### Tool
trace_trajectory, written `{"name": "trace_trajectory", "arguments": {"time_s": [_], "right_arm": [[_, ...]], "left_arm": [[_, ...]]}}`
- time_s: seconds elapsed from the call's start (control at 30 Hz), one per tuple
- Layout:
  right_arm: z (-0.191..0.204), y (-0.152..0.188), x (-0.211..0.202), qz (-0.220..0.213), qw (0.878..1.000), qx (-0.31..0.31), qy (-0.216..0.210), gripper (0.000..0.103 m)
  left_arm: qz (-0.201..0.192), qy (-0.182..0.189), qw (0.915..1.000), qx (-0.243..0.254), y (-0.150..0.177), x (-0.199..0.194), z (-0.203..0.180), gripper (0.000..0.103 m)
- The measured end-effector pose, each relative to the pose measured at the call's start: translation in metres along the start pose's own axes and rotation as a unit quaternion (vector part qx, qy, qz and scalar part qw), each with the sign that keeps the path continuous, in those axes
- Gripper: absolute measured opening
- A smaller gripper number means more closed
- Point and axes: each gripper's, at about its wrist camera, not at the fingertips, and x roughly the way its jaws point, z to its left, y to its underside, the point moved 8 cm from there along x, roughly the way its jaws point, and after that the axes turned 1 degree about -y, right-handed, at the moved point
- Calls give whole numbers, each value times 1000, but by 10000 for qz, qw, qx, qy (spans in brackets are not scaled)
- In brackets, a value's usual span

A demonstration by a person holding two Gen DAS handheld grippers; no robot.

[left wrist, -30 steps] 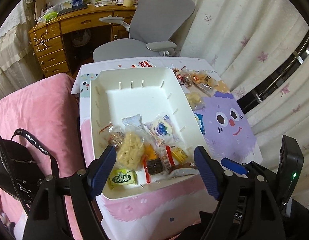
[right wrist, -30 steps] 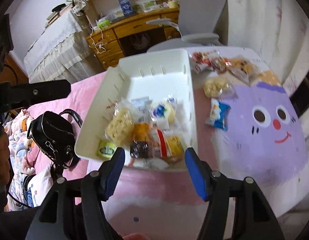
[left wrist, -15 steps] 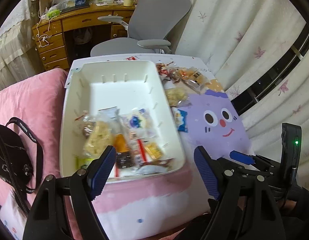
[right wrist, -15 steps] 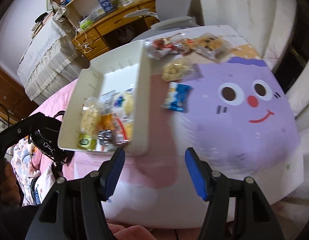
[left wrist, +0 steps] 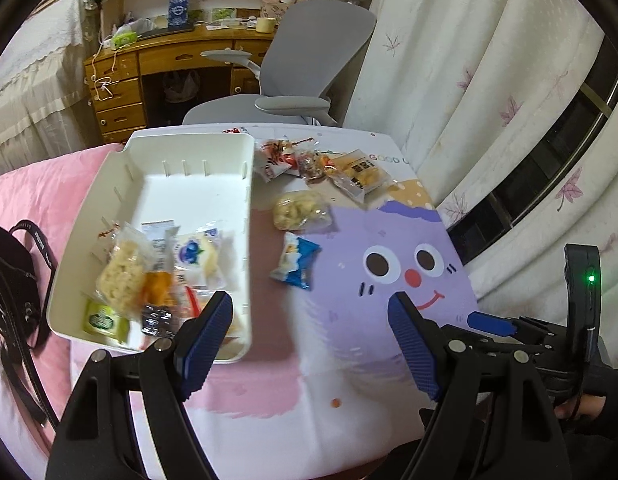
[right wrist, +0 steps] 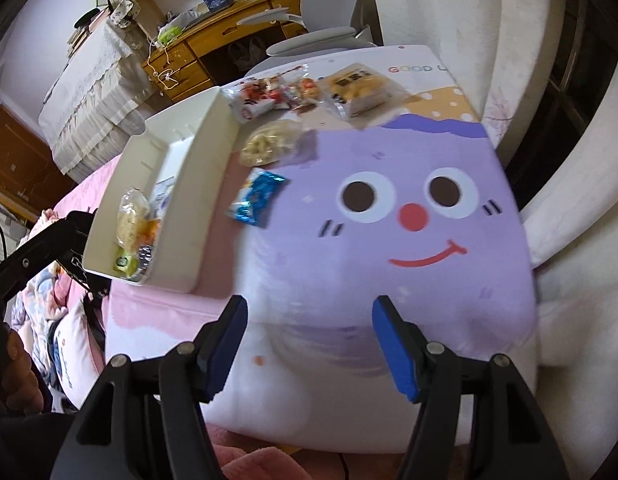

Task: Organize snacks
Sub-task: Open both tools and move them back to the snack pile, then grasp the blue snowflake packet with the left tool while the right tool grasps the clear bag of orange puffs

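Both grippers wide apart, holding nothing.
Blue packet [left wrist: 295,261] lies mid-frame above the left gripper [left wrist: 311,338]; upper left of the right gripper [right wrist: 309,344]. Only left view shows bin [left wrist: 197,172] contents fully.

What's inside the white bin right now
The white bin holds a pile of wrapped snacks at its near end; the far half is bare. The left tongs cover the nearest corner, hiding what's there.

The left gripper's finger [left wrist: 205,340] hides the white bin's [left wrist: 245,168] near corner and some snacks there. The blue packet [right wrist: 256,198] looks blurry, its words unreadable.
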Motion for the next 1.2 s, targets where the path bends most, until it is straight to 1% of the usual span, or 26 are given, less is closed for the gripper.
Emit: {"name": "trace_trajectory", "arguments": {"time_s": [0.1, 0.23, 0.4, 0.67, 0.8, 0.93, 1.2], "right_arm": [[-20, -4, 0, 56, 9999, 68, -74, 65], [-43, -5, 2, 179, 9994, 253, -122, 65], [-59, -13, 4, 254, 9983, 458, -246, 65], [-79, -44, 12, 341, 9949, 871, -374, 66], [-90, -67, 22, 424, 9912, 1172, -438, 66], [-96, -91, 34, 528, 9867, 1447, -512, 66], [-97, -149, 67, 629, 9813, 1717, -598, 66]], "left_arm": [[-54, -97, 9999, -67, 3, 8, -15, 79], [-29, -219, 9998, 11, 8, 20, -34, 79], [19, -423, 9990, 128, 10, 40, -52, 79], [151, -849, 9953, 445, 10, 81, -72, 79], [287, -1127, 9921, 471, 4, 105, -72, 79], [379, -1312, 9897, 422, -1, 125, -66, 79], [707, -1503, 9860, 149, -10, 170, -44, 79]]}}
